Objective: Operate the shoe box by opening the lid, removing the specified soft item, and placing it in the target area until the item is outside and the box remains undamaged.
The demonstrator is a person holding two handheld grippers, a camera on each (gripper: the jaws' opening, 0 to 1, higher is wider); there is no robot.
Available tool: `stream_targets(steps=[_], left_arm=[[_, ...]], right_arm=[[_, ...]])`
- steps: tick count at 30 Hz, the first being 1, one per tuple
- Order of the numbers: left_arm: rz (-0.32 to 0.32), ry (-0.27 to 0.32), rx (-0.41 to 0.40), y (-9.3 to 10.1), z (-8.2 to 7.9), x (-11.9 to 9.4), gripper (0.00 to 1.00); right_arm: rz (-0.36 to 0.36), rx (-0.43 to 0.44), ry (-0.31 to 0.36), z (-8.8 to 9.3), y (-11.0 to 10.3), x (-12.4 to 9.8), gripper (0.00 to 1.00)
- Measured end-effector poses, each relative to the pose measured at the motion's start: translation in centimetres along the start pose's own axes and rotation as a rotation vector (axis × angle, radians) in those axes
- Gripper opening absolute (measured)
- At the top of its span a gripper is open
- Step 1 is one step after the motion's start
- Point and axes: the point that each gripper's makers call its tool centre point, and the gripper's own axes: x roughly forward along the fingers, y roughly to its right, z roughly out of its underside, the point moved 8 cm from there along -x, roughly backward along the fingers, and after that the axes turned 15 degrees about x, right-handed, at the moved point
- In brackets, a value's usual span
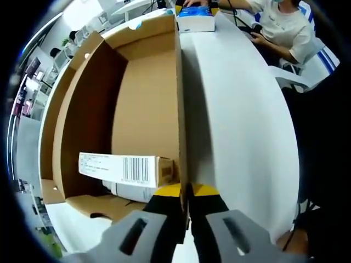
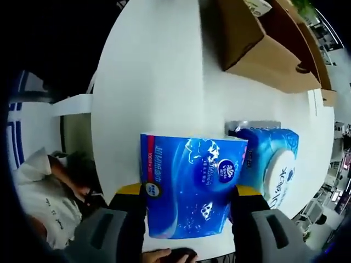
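Note:
The open cardboard shoe box lies on the white table, its brown inside facing me. My left gripper is shut on the thin edge of the box's near wall. Inside the box lies a long white carton with a barcode label, with something white under it. My right gripper is shut on a blue soft tissue pack, held just above the table. The shoe box stands apart from it, at the upper right of the right gripper view.
A second blue pack rests on the table beside the held one. A blue and white box stands at the table's far end, where a person in a light shirt sits. A seated person is past the table edge.

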Motion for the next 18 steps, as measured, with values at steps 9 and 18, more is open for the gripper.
stream_targets(steps=[9, 18], left_arm=[[0.0, 0.001, 0.0, 0.0, 0.0, 0.0, 0.03], [0.001, 0.002, 0.001, 0.3, 0.0, -0.1, 0.03]], right_arm=[[0.009, 0.007, 0.016, 0.1, 0.0, -0.1, 0.64], [0.027, 0.038, 0.077, 0.3, -0.6, -1.4, 0.65]])
